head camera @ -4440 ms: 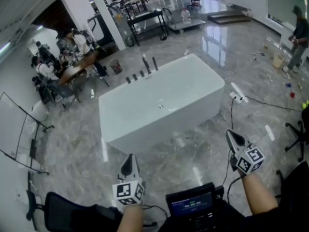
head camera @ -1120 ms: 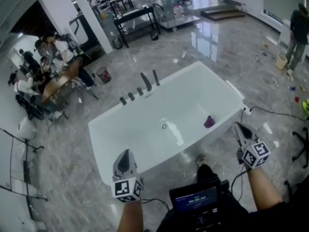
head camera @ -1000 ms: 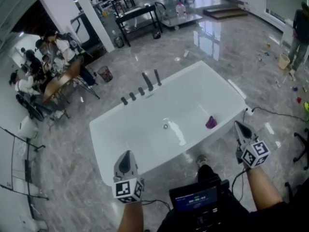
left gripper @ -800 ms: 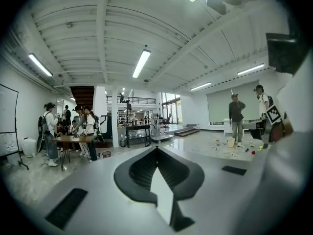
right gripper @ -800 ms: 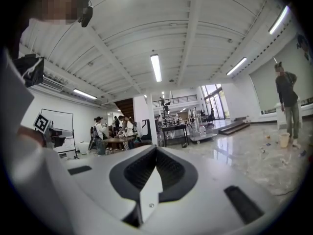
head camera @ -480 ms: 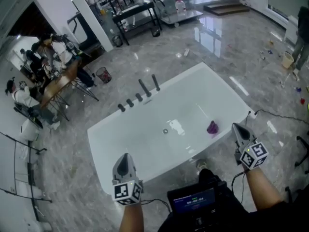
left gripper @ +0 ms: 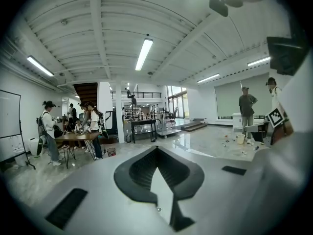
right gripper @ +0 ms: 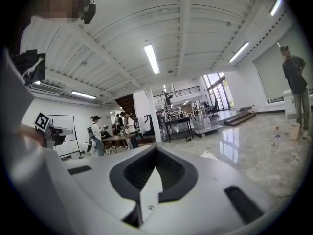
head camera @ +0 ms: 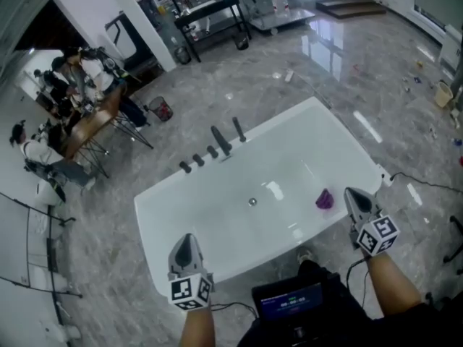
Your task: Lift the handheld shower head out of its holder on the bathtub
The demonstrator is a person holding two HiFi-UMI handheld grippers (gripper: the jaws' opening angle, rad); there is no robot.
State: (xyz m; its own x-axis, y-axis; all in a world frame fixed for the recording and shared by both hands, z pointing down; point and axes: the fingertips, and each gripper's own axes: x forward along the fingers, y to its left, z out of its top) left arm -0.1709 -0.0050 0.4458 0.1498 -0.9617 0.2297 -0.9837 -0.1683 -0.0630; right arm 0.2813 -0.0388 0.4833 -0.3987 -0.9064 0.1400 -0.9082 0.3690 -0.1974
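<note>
Facing the bathtub (head camera: 148, 231), nothing gripped yet.
My left tongs (head camera: 188, 239) and right tongs (head camera: 352, 195) are pressed together and empty, aimed across because the shower head (head camera: 238, 129) stands on the far rim.

We see a smooth, glossy white rectangular bathtub (head camera: 278, 130) on a polished grey marble-look floor (head camera: 239, 78) that mirrors the lights; the dark tap fittings (head camera: 221, 142) on its far rim look matt.

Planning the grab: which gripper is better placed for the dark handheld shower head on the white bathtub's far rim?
Left, probably: left gripper faces the dark handheld shower head more directly; right gripper sits farther aside.
</note>
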